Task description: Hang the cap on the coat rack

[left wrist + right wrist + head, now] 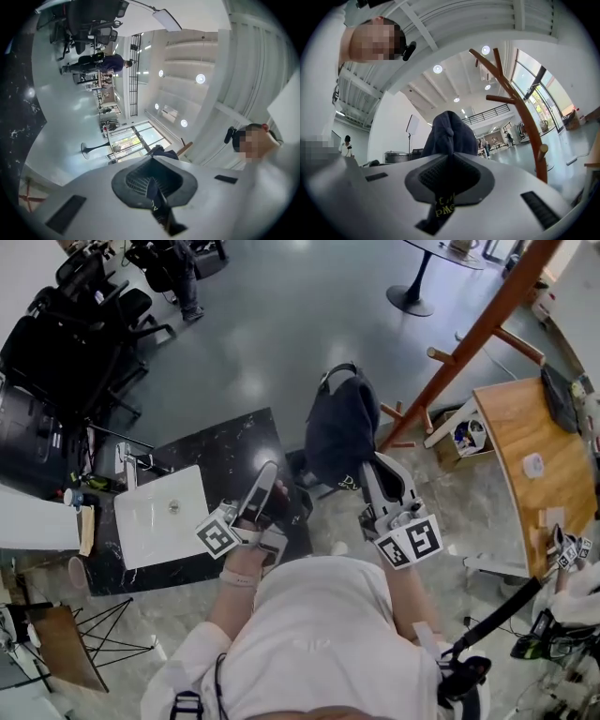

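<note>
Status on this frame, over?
Right hand-held gripper shut on cap; left hand-held gripper shut on a dark strip of it. Cap unhung, short of coat rack. Nothing between.

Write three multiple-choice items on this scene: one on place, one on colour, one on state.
1. Where is the dark navy fabric cap?
A. lying on the floor
B. held up in the air by the right gripper
C. hanging on a rack peg

2. What colour is the slanted wooden coat rack?
A. reddish brown
B. white
C. black

3. How do the right gripper's jaws stand?
A. wide apart, empty
B. shut on the cap
C. shut on a peg

Key: 1 B, the head view shows the cap raised, beside the rack but not on it. 2 A, pole and pegs look reddish brown. 3 B, navy fabric is pinched between the jaws.
</note>
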`<state>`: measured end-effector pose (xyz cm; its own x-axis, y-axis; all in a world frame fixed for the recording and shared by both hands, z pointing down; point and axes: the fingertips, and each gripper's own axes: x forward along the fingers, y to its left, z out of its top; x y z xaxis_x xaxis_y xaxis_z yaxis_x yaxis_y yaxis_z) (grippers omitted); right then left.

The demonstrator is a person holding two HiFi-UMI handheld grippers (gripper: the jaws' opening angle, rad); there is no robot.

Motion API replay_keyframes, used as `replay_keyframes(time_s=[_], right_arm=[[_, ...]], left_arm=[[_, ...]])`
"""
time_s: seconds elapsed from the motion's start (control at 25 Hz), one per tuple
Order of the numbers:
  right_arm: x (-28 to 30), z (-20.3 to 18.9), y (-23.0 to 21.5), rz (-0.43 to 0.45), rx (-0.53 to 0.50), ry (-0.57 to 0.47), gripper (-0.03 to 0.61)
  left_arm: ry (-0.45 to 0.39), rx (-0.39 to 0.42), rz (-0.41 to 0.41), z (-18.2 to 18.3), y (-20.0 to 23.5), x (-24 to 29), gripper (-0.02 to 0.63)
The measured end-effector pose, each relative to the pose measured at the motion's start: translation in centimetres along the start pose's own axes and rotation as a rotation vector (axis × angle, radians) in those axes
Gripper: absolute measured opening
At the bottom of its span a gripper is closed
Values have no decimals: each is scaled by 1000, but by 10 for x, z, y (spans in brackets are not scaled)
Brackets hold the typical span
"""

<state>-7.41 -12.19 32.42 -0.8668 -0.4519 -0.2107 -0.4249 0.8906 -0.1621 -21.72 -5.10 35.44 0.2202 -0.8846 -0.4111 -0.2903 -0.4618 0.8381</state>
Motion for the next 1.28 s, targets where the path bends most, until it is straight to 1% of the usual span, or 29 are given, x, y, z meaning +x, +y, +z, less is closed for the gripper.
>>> replay_keyframes(time_s=[0.44,0.6,0.76,0.92,1.16,1.28], right_arm=[[-74,37,-50,-225,-74,-51,44],[-98,43,-69,-297,-86,-50,44],[-116,41,-84,-365,-87,-45,44],[-120,36,-98,-397,-82,-31,44],[-113,16,-111,-405,-55,14,44],[-109,1,-123,-416,-39,37,44]], left_arm=[[186,-98,-105,-68,-6,69,8],[239,-134,-135,-95,-10,90,8],[291,-168,-147,-117,-8,104,8],[325,-191,-151,-132,-2,116,8],[357,-220,-134,-146,12,122,8],[380,-202,-136,-151,22,127,8]])
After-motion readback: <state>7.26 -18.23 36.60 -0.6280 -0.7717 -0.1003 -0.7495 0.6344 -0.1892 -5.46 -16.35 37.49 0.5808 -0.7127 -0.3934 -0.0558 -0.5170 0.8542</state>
